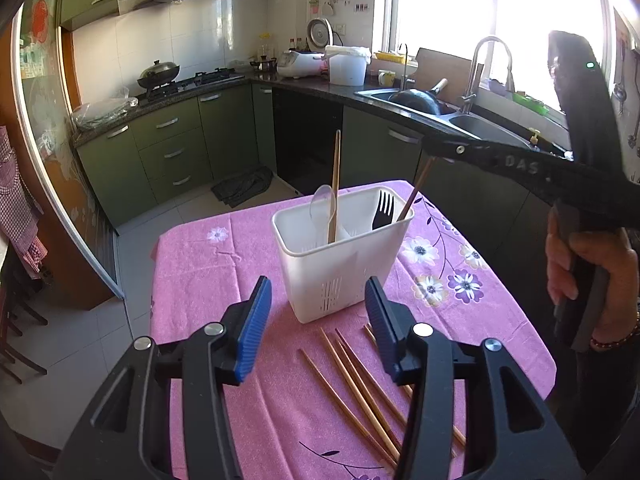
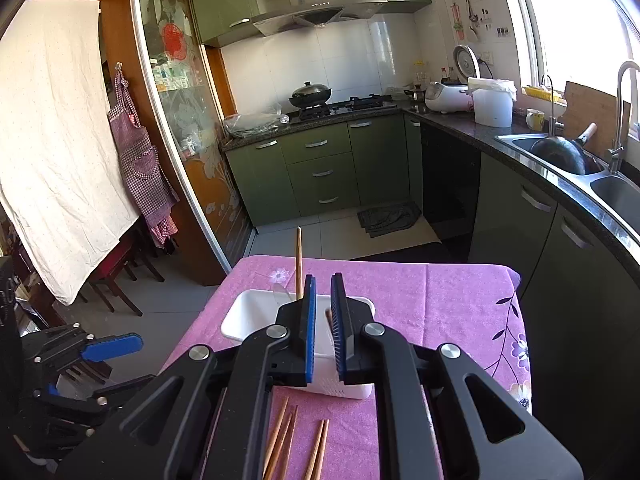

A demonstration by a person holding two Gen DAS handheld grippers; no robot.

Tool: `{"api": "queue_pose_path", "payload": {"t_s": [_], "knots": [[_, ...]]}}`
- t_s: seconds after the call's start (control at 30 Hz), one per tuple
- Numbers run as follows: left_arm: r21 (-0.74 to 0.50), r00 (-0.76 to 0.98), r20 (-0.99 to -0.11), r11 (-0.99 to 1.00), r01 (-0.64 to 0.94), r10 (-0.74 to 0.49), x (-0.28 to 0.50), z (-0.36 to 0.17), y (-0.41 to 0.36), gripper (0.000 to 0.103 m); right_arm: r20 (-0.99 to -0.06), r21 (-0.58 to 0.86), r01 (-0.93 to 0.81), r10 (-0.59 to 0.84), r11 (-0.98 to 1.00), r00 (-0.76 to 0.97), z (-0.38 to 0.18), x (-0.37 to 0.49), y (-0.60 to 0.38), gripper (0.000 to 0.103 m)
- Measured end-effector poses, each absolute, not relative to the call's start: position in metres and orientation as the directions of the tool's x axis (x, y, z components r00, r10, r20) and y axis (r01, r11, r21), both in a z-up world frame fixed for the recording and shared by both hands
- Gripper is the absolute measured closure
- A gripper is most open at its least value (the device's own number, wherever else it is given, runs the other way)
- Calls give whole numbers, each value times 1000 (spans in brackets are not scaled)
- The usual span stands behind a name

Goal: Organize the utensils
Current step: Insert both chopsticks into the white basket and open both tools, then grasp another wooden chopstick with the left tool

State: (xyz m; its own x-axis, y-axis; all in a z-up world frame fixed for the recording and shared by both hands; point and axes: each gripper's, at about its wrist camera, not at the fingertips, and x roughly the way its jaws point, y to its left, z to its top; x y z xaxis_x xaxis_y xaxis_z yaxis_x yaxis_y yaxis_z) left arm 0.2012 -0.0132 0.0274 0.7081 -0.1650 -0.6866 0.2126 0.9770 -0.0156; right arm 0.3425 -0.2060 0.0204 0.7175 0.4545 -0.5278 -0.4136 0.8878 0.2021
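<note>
A white utensil caddy (image 1: 342, 258) stands on the pink flowered tablecloth (image 1: 208, 280). It holds a clear spoon (image 1: 322, 204), a black fork (image 1: 383, 210) and an upright chopstick (image 1: 334, 188). Several wooden chopsticks (image 1: 352, 384) lie on the cloth in front of it. My left gripper (image 1: 318, 320) is open and empty just before the caddy. My right gripper (image 2: 322, 320) is above the caddy (image 2: 240, 316), nearly shut on a chopstick (image 2: 328, 317) that slants into the caddy's right side; the left wrist view shows that chopstick (image 1: 416, 190) under the right gripper's tip (image 1: 430, 144).
Green kitchen cabinets (image 1: 172, 148) and a dark counter with a sink (image 1: 424, 98) run behind the table. A stove with a wok (image 1: 158, 74) is at the back left. The table's edges drop off on all sides. A chair (image 2: 116, 276) stands left.
</note>
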Motion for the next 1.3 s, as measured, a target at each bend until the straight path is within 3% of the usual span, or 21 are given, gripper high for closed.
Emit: {"api": "queue_pose_path", "payload": {"t_s": [0.23, 0.43, 0.6, 0.8, 0.93, 1.2, 1.3], "knots": [[-90, 606, -776, 982, 167, -174, 208, -23, -13, 56, -533, 155, -408, 424, 899, 732, 8, 288, -232, 93], [-137, 452, -878, 987, 82, -159, 218, -85, -12, 56, -673, 112, -406, 370, 907, 640, -52, 275, -240, 93], [-146, 327, -934, 989, 22, -145, 224, -125, -14, 66, -762, 115, -419, 350, 901, 545, -107, 274, -238, 92], [-146, 275, -953, 989, -37, -130, 236, -140, -12, 68, -775, 134, -429, 364, 893, 516, -123, 275, -234, 91], [-123, 249, -962, 992, -39, -110, 241, -145, -18, 78, -772, 141, -430, 371, 892, 516, -120, 278, -235, 87], [-75, 237, -969, 997, -30, -66, 249, -152, -30, 80, -776, 146, -422, 368, 895, 512, -122, 280, -240, 87], [-40, 244, -969, 999, -13, -36, 254, -154, -36, 89, -779, 147, -420, 367, 895, 509, -123, 280, -241, 87]]}}
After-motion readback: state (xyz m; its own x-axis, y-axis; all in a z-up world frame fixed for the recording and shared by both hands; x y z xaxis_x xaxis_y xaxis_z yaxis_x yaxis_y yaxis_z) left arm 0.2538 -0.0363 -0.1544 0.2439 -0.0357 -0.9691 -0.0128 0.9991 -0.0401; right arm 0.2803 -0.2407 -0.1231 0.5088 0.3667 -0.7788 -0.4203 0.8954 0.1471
